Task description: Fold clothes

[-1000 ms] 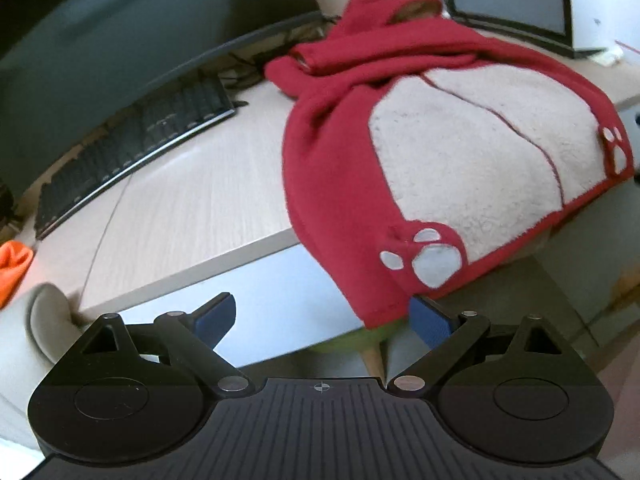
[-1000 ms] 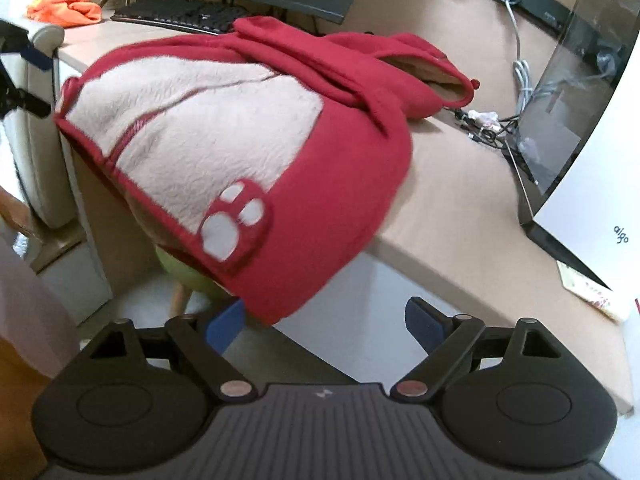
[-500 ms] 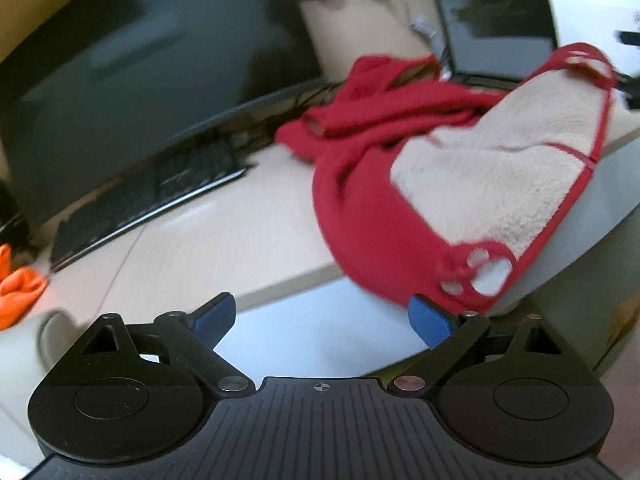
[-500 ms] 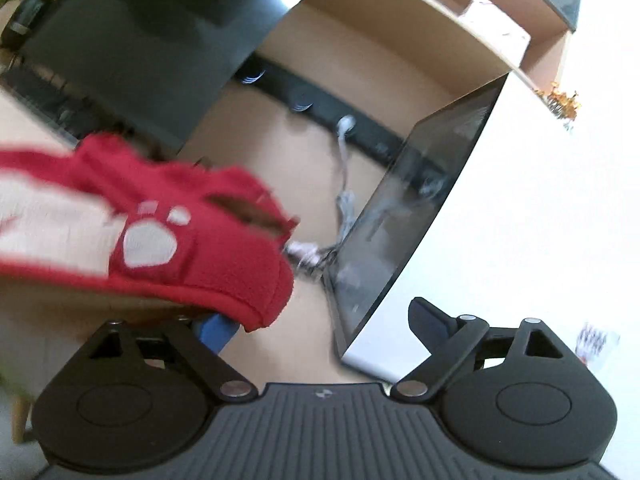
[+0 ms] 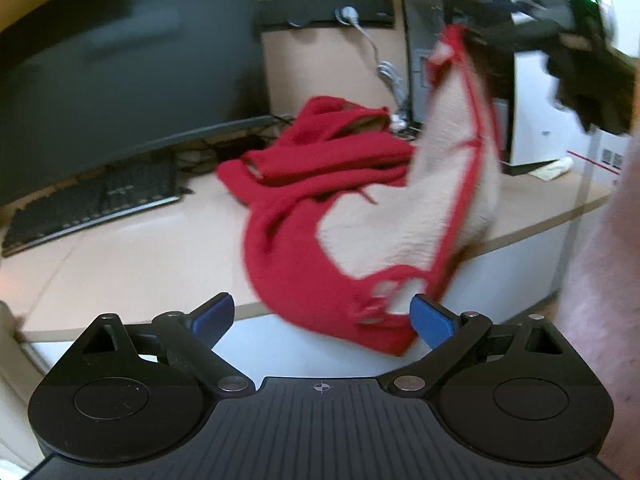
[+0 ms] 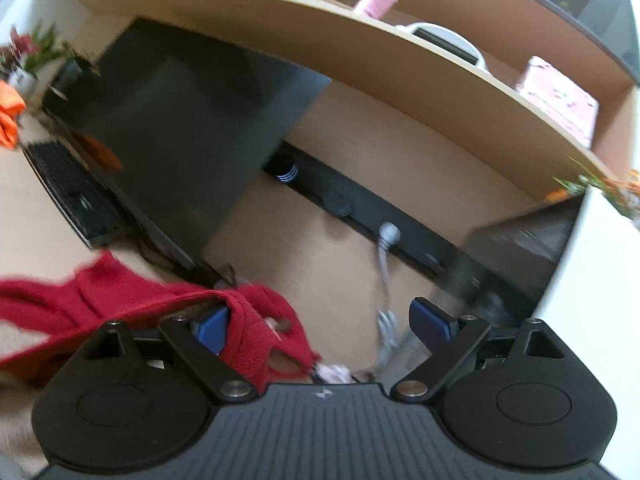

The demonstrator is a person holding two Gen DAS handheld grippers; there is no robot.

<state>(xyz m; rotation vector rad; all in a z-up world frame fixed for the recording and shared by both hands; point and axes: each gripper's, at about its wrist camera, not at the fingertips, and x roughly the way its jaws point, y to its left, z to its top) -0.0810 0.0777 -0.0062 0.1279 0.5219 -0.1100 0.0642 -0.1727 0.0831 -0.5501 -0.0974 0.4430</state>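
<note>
Sprawling across the pale wooden desk point(image 5: 120, 248), the red fleece hooded jacket with cream lining point(image 5: 320, 184) lies mostly on the far-right part of the top, one bottom corner drooping over the near edge, the other hoisted high at the right. That raised corner is draped over one blue pad of the right gripper point(image 6: 316, 324), whose jaws stand wide, nothing pinched between them. Hooked like that, I'd judge the fleece could slide off and flop back in a heap. Nearer, the left gripper point(image 5: 320, 316) hovers with jaws spread and empty, just beside the drooping paw-print corner point(image 5: 384, 300).
</note>
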